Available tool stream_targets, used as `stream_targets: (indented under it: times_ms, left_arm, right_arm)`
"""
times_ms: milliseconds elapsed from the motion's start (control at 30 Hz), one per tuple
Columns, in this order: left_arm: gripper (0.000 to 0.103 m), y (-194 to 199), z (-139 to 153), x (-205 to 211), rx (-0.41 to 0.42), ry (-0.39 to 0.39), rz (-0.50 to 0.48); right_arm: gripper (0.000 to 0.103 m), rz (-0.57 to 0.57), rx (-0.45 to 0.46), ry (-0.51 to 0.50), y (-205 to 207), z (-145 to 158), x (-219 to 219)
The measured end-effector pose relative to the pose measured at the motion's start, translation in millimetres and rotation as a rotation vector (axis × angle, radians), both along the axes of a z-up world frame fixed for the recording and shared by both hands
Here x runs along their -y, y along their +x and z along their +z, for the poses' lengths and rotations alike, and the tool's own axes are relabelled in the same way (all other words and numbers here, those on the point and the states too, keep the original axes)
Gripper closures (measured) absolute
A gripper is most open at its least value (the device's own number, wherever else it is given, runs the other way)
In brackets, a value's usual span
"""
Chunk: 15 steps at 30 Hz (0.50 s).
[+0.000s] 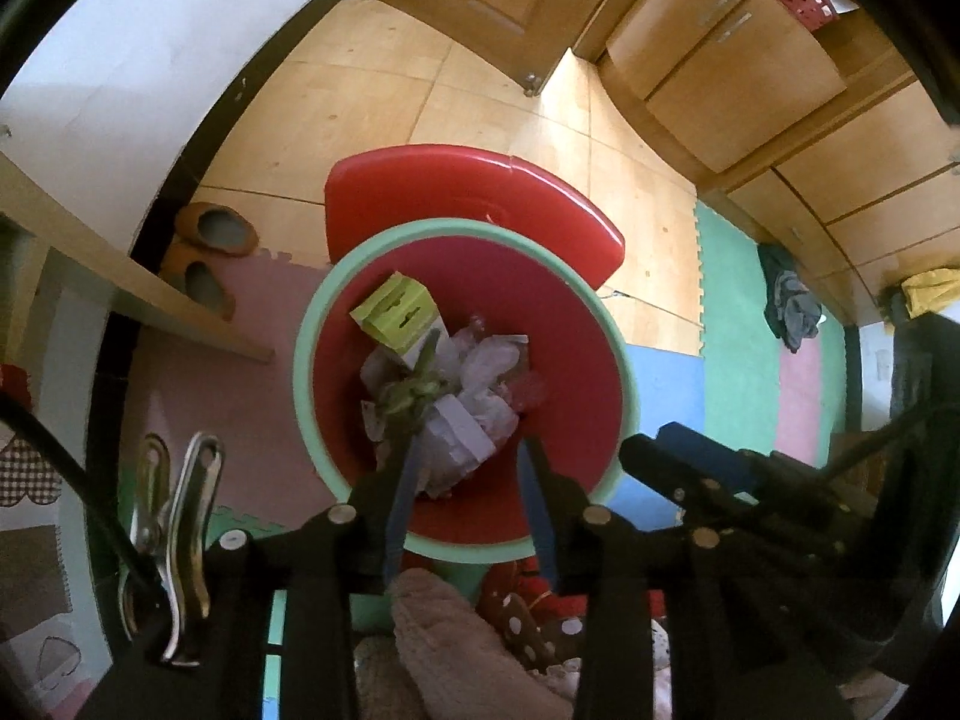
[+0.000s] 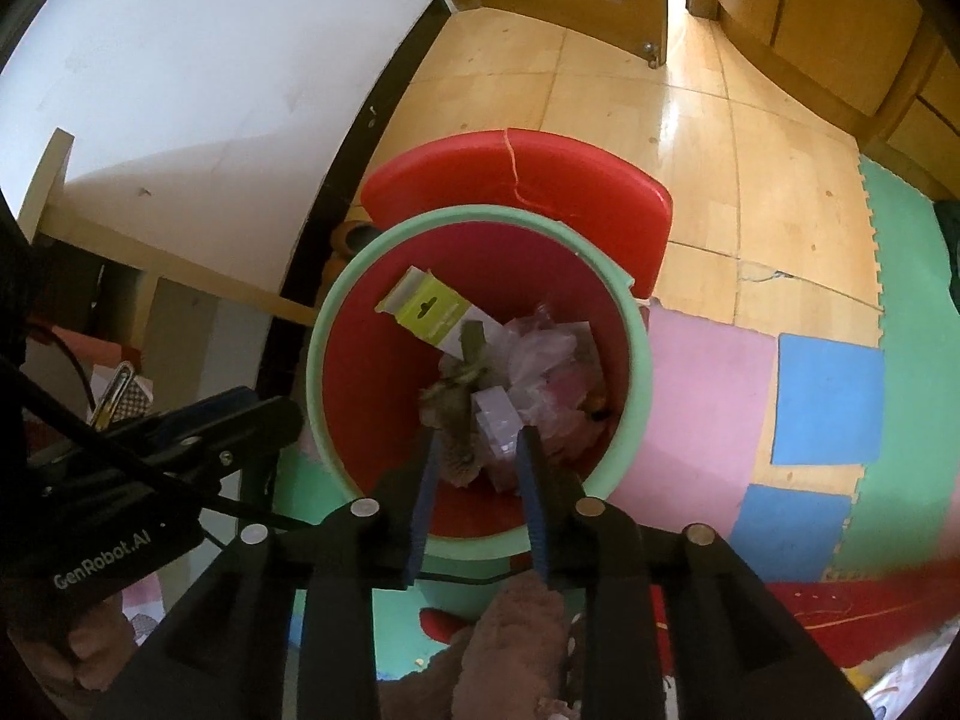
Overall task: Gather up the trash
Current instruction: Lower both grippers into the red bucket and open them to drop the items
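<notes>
We look straight down into a red bin (image 1: 576, 420) with a mint-green rim, its red lid (image 1: 468, 192) hinged open at 12 o'clock. Inside lie a lime-green carton (image 1: 399, 312) at 11 o'clock, crumpled plastic wrappers (image 1: 492, 360) and a white box (image 1: 462, 426). Our left gripper (image 1: 471, 450) and right gripper (image 2: 477, 438) hover over it, jaws parted and empty.

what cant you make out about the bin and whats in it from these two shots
- Bin near rim: both views, behind the jaws.
- Bin bottom: buried under crumpled wrappers.
- Green box print: too small, blurred.
- Stool: front hidden by the bin.
</notes>
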State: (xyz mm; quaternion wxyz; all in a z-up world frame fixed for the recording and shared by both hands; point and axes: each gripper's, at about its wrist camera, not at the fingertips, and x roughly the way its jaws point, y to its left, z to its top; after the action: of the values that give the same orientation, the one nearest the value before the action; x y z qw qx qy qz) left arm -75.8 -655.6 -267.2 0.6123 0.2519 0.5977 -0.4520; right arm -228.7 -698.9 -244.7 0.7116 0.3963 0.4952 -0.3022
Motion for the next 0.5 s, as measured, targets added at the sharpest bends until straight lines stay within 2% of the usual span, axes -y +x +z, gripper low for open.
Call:
stream_targets:
  times_ms: [267,500]
  left_arm:
    - [0.067,5,7,-11,-0.004,0.011,0.037]
    - [0.067,10,27,-22,0.013,-0.012,0.064]
  right_arm:
    - [0.072,0.007,-0.003,-0.015,2,8,-3]
    - [0.069,0.002,0.013,-0.020,3,26,-5]
